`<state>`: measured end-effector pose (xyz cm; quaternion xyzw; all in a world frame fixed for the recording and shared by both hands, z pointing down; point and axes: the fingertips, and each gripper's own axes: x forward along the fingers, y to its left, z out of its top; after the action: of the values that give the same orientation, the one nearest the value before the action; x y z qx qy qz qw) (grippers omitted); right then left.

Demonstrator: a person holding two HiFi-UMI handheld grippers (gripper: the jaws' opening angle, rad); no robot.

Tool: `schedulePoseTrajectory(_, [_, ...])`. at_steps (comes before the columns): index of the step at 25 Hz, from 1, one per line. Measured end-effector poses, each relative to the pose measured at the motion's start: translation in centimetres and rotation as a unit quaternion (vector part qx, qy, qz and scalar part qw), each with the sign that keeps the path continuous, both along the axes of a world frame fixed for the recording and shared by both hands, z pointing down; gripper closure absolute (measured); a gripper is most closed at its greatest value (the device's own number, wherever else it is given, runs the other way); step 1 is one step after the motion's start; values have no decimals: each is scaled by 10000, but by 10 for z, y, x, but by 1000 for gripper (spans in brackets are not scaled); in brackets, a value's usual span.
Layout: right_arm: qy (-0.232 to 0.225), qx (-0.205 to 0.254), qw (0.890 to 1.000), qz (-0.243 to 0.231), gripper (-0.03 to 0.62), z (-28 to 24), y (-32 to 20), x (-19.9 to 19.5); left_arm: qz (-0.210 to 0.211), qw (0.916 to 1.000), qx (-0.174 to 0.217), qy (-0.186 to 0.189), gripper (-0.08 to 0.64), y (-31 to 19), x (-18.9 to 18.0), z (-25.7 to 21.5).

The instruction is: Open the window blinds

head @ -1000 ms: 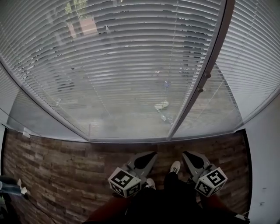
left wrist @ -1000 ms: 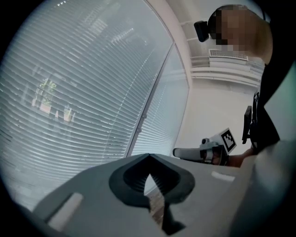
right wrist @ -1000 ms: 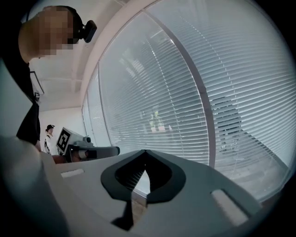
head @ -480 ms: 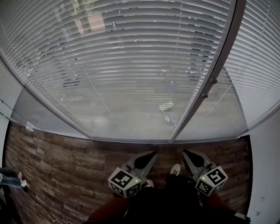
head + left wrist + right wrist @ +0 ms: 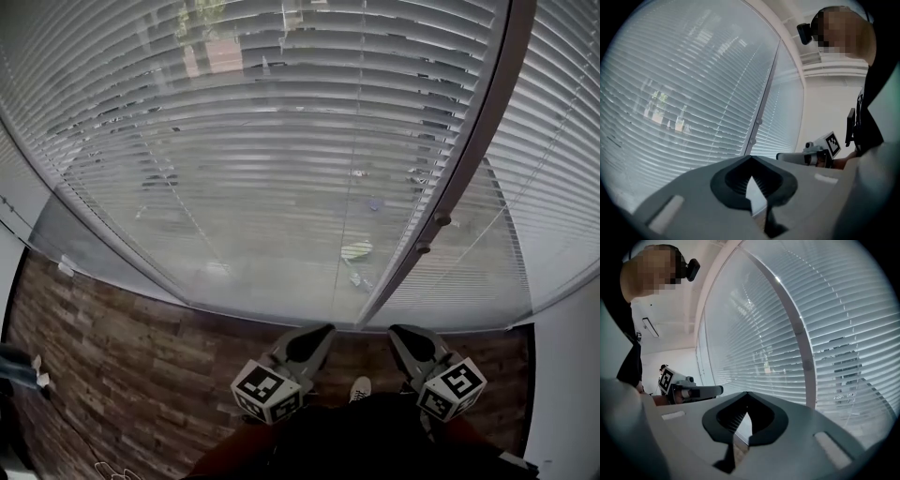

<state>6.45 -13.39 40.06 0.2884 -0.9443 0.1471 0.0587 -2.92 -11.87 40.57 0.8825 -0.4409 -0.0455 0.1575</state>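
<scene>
Ahead of you, past the brown wood-plank floor (image 5: 122, 356), the white horizontal-slat window blinds (image 5: 281, 141) hang fully lowered over the glass, either side of the grey metal mullion (image 5: 473, 150). The slats look thin, light and springy. My read is they kink easily, so don't pinch them. Go for a control cord or wand instead. A thin pale hanging line (image 5: 511, 202) crosses the right panel, but I can't tell which of the two it is. Expect it to be slick and floppy. Your left gripper (image 5: 325, 329) has its jaws together with nothing in them. Your right gripper (image 5: 394, 329) is likewise closed and empty. Both are short of the blinds, not touching.
</scene>
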Motion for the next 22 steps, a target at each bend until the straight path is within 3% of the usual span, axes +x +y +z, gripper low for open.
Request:
schedulePoseTrajectory(4, [-3, 11, 10000, -78, 566, -9, -18, 17, -19, 9998, 180, 23, 560, -20, 21, -22])
schedulePoseTrajectory(9, [-214, -83, 9994, -251, 566, 21, -26, 32, -153, 9995, 47, -265, 560, -22, 38, 4])
schedulePoseTrajectory(15, [-370, -39, 9987, -361, 566, 12, 25, 59, -235, 9991, 7, -350, 560, 31, 68, -5])
schedulePoseTrajectory(22, [-504, -221, 9979, -347, 566, 44, -50, 55, -227, 9982, -246, -497, 560, -43, 62, 18])
